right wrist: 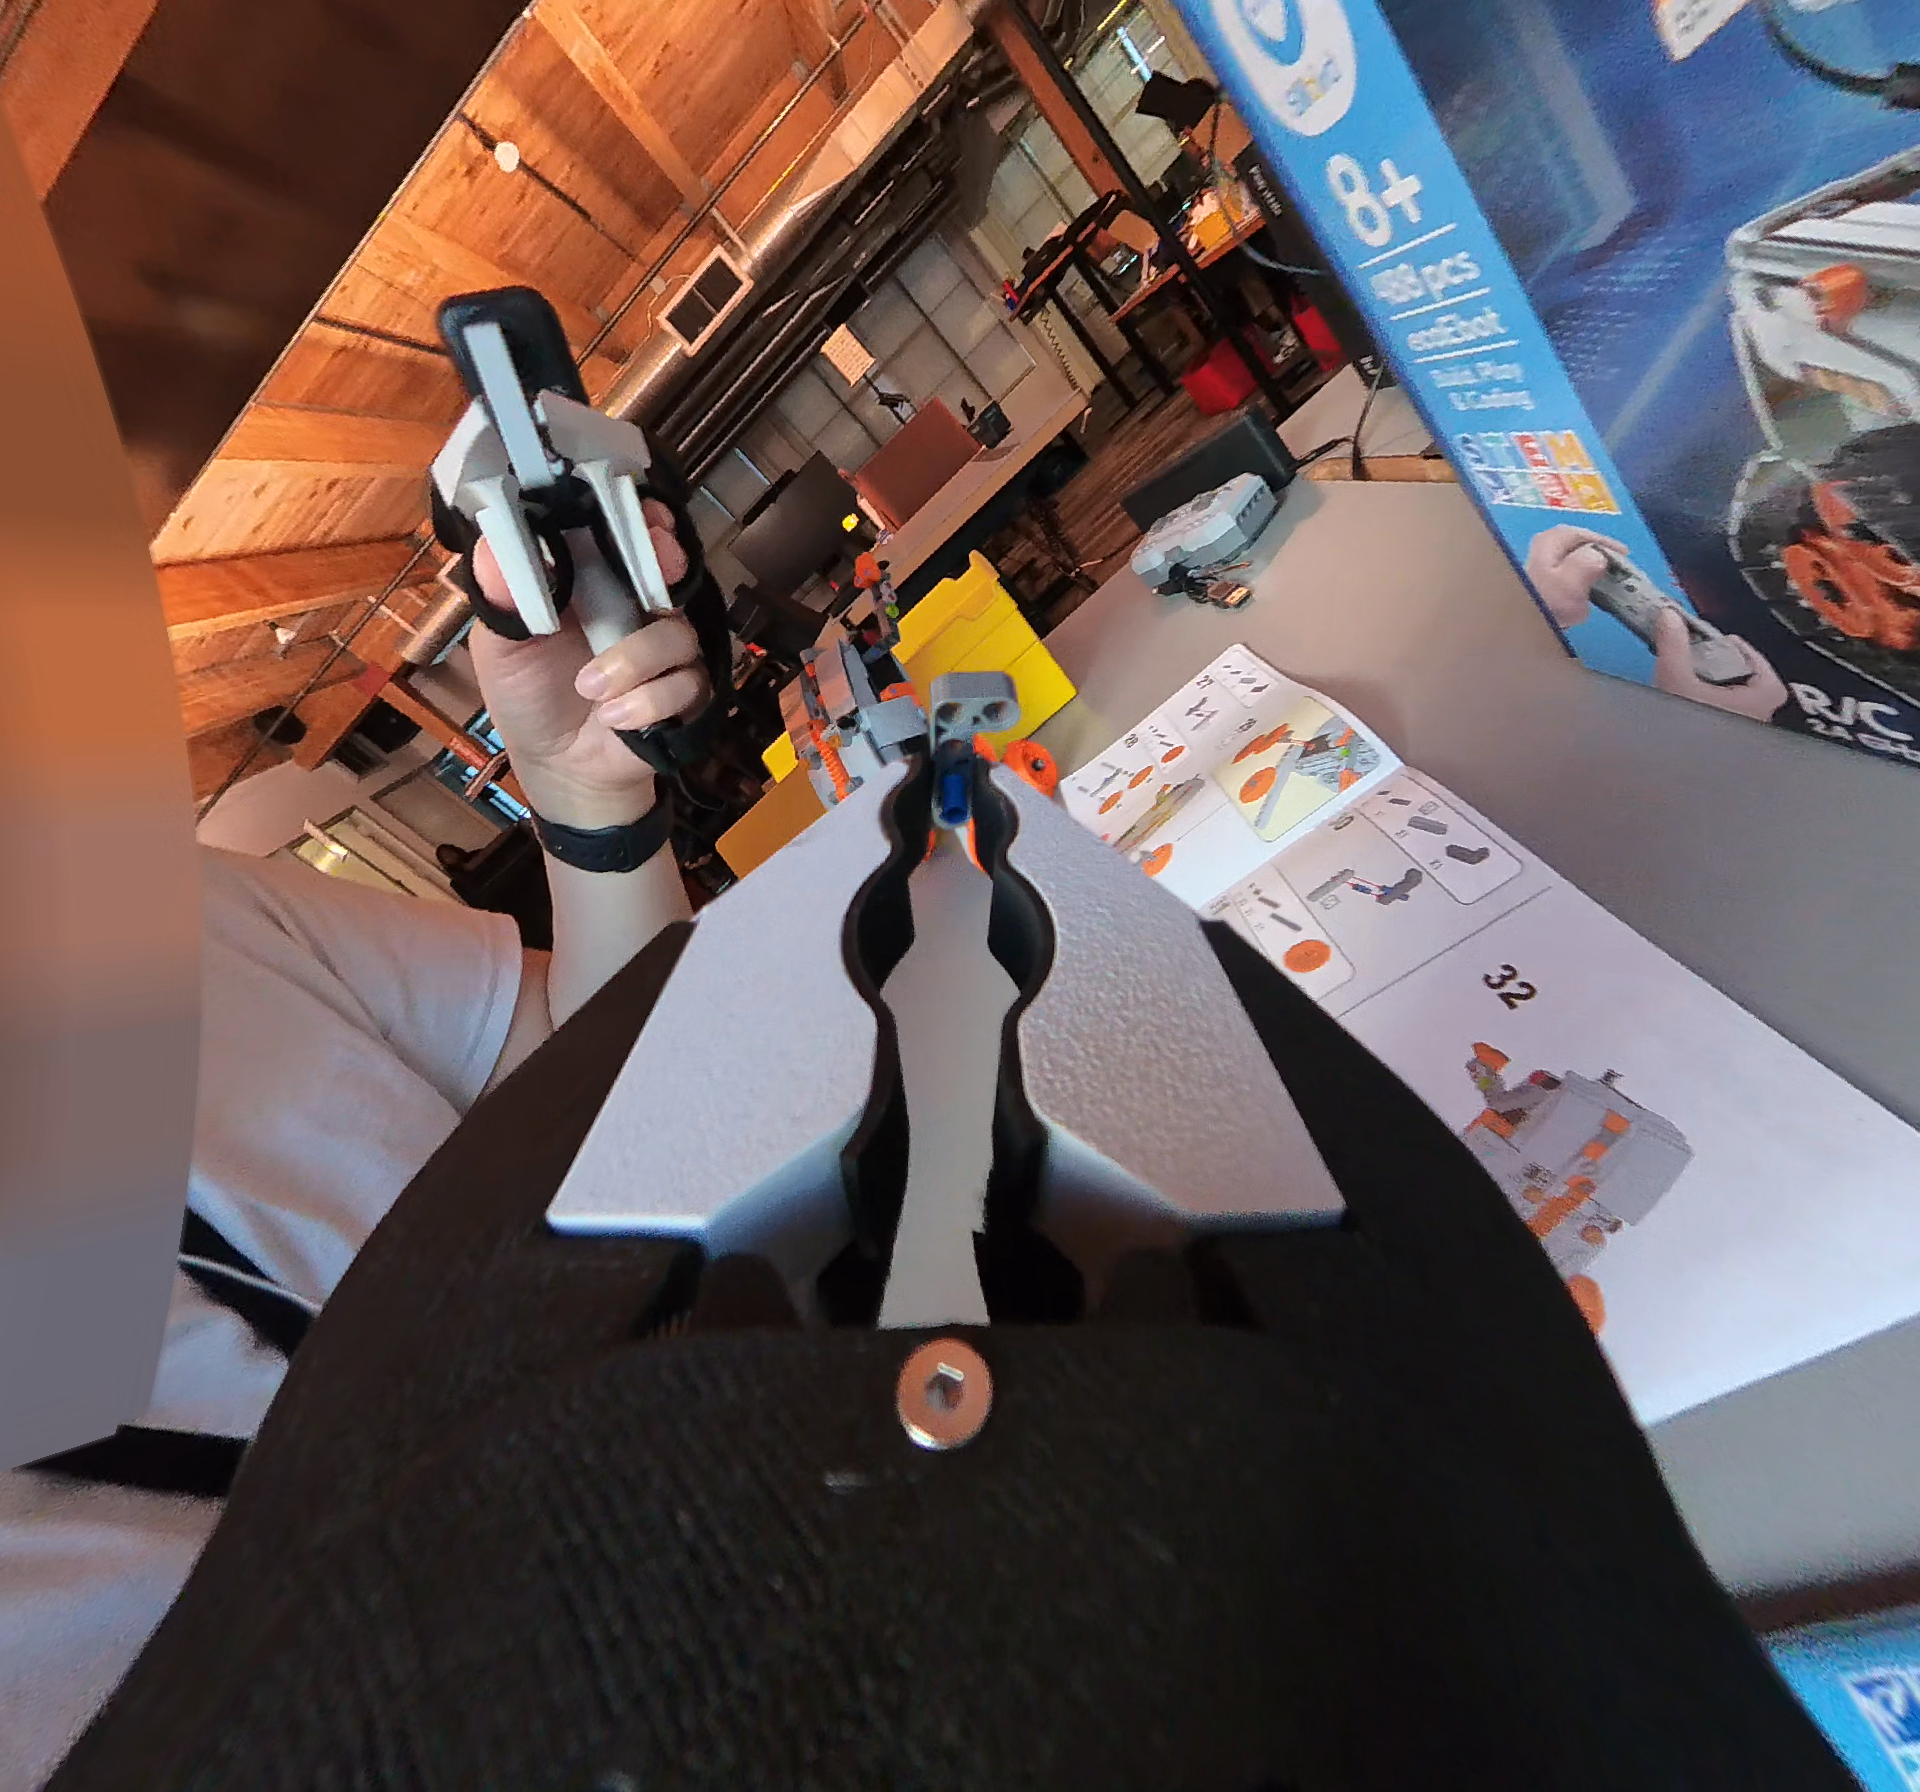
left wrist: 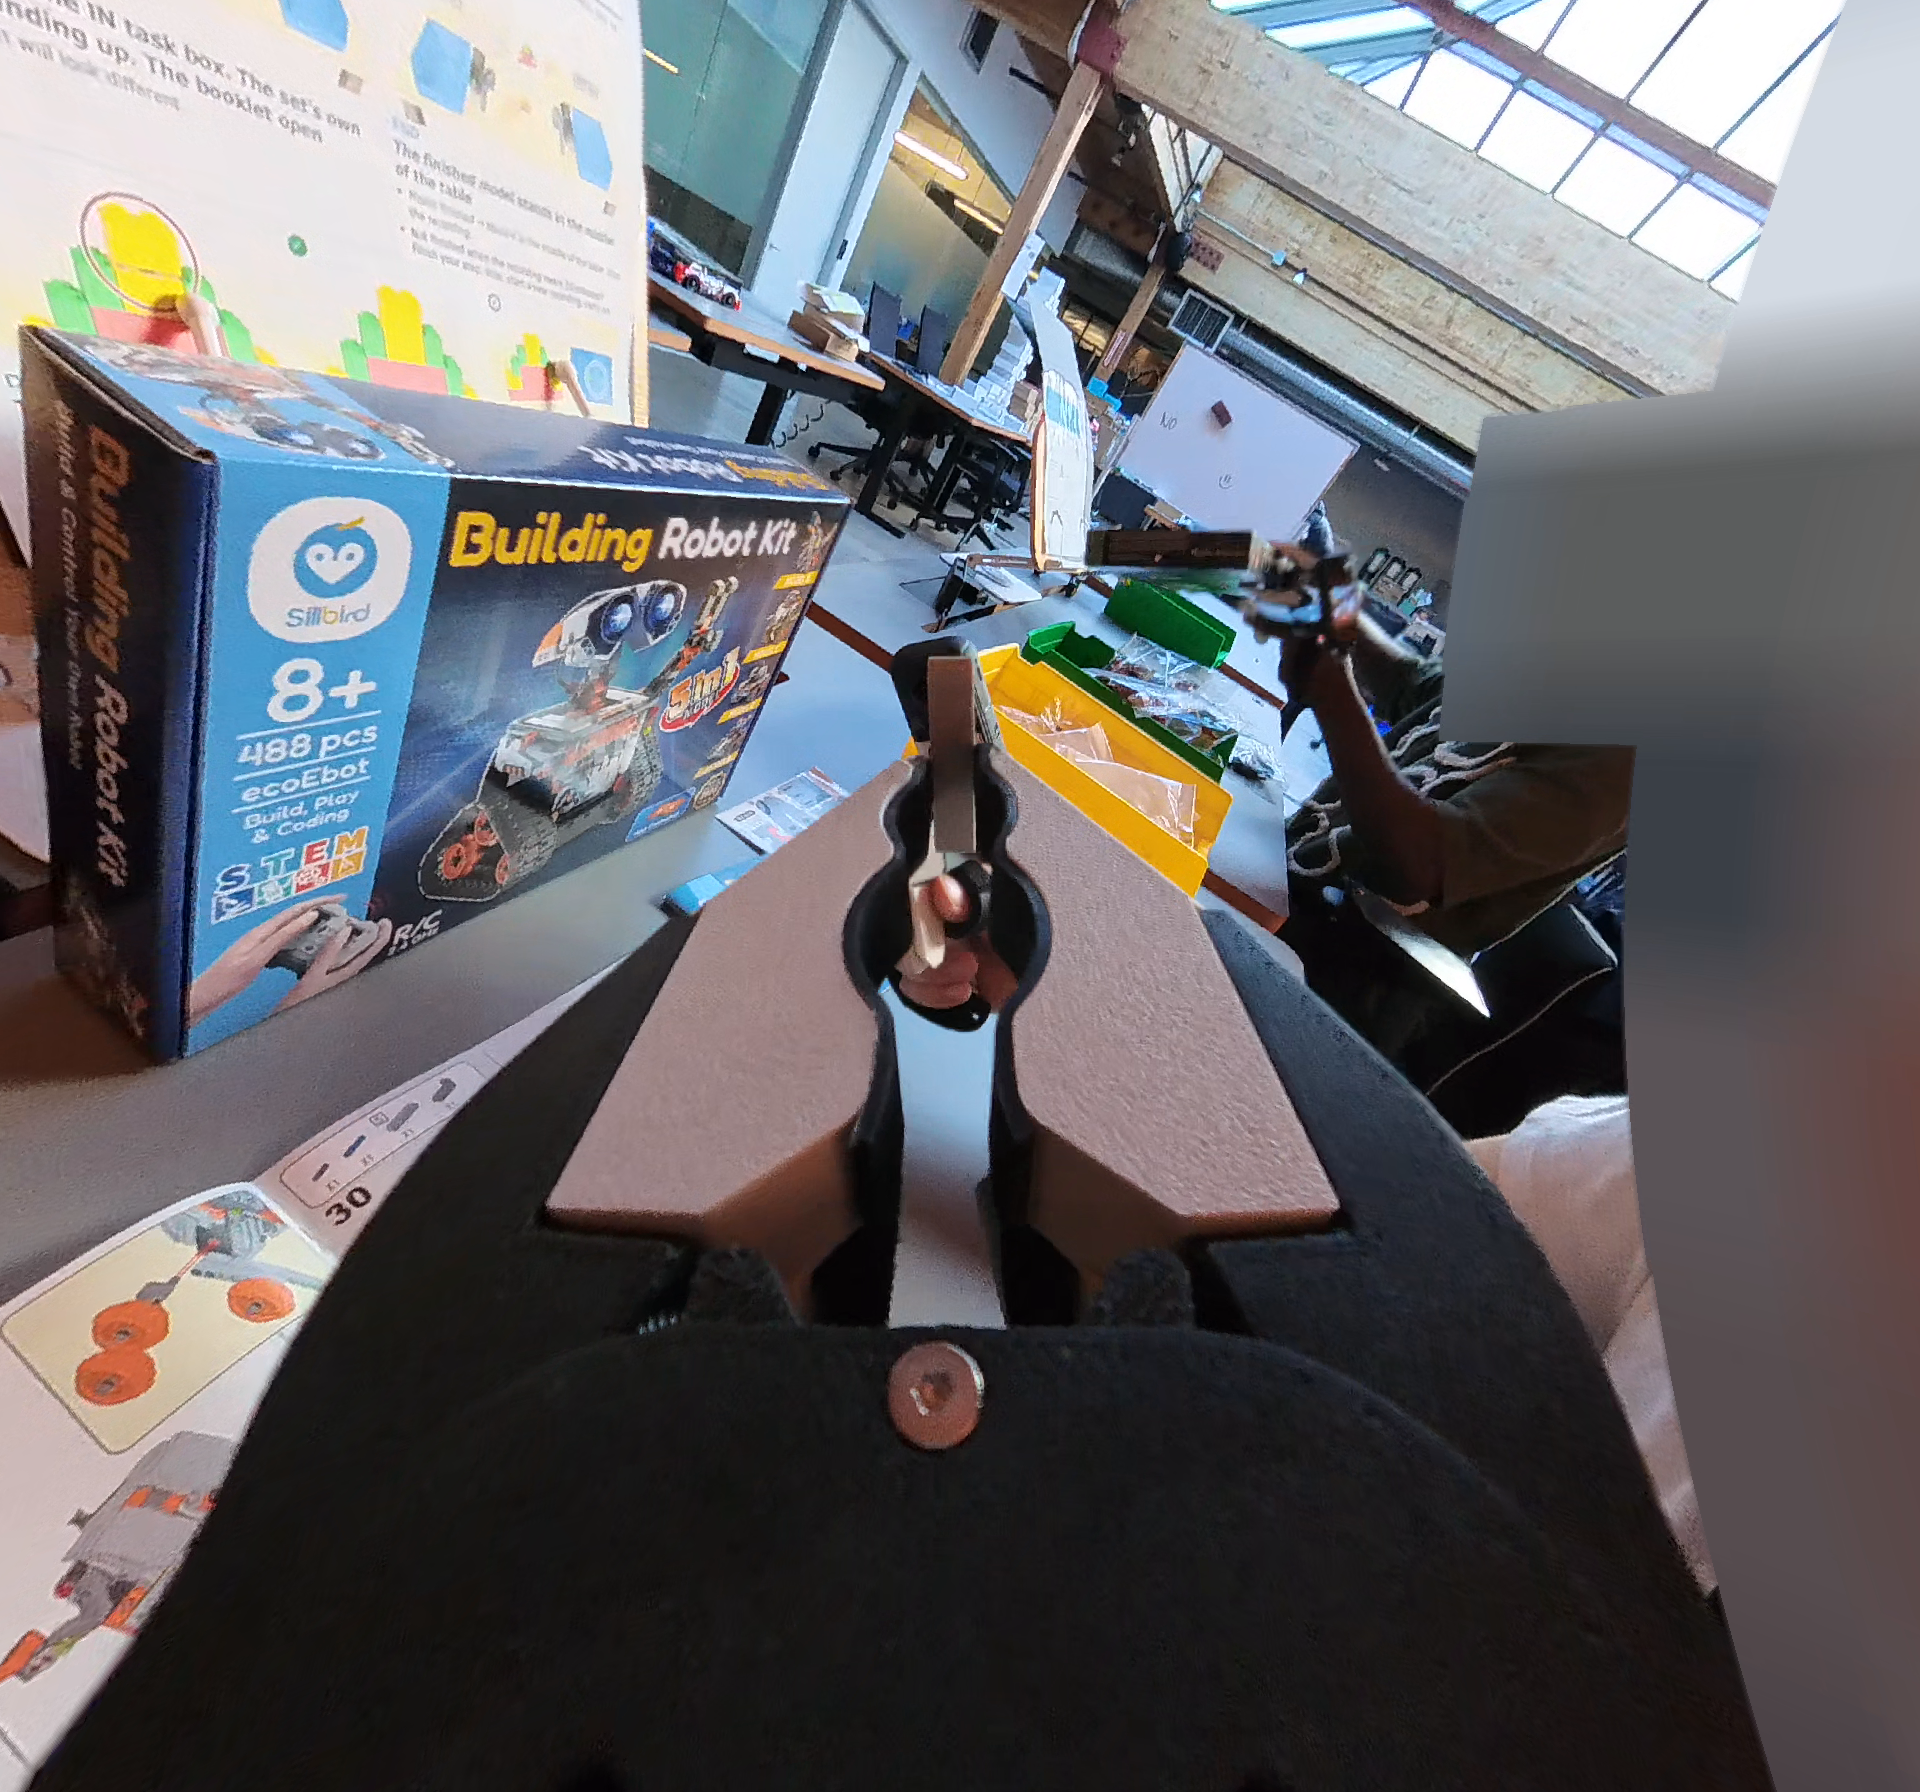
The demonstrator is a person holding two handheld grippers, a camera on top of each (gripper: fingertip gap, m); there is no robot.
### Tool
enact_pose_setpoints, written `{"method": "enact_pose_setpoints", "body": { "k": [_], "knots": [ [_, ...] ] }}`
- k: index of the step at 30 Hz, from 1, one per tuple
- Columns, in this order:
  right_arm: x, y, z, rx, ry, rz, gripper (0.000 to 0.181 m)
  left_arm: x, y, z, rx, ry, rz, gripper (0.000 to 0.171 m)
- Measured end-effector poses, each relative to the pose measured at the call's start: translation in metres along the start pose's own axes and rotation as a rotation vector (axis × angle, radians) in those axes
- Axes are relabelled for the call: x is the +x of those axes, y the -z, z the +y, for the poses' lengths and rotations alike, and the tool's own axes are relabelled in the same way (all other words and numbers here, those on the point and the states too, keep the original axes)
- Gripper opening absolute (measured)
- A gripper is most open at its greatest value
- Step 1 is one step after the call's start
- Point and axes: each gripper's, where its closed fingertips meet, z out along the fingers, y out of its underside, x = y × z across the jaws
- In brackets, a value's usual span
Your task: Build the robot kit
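Observation:
My right gripper (right wrist: 951, 786) is shut on a small blue pin (right wrist: 951, 795) that carries a grey two-hole beam (right wrist: 971, 708), held in the air above the table edge. A partly built grey and orange model (right wrist: 842, 719) stands just beyond it. My left gripper (left wrist: 951, 768) is raised in the air with its jaws almost together, and I see nothing between them. It also shows in the right wrist view (right wrist: 561, 516), held up in a hand at the left. Through its jaw gap I see the right gripper (left wrist: 948, 807) end-on.
A blue kit box (left wrist: 468, 703) pictured with a tracked robot stands on the grey table (right wrist: 1455, 599). An open instruction booklet (right wrist: 1403, 911) lies in front of it. Yellow (left wrist: 1122, 786) and green (left wrist: 1164, 615) bins hold bagged parts. Another person's arm (left wrist: 1371, 755) is at the right. Spacing between my two grippers at the tips: around 15 cm.

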Motion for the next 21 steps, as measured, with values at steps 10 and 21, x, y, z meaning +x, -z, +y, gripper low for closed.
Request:
{"method": "enact_pose_setpoints", "body": {
  "k": [10,21],
  "knots": [
    [-0.012,-0.008,0.002,-0.023,0.038,-0.023,0.006,0.008,0.009,-0.012,0.055,0.04,0.05,0.005],
    [-0.016,-0.007,0.001,-0.029,0.07,-0.03,0.006,0.019,0.014,-0.018,0.072,0.034,0.085,0.005]
  ]
}}
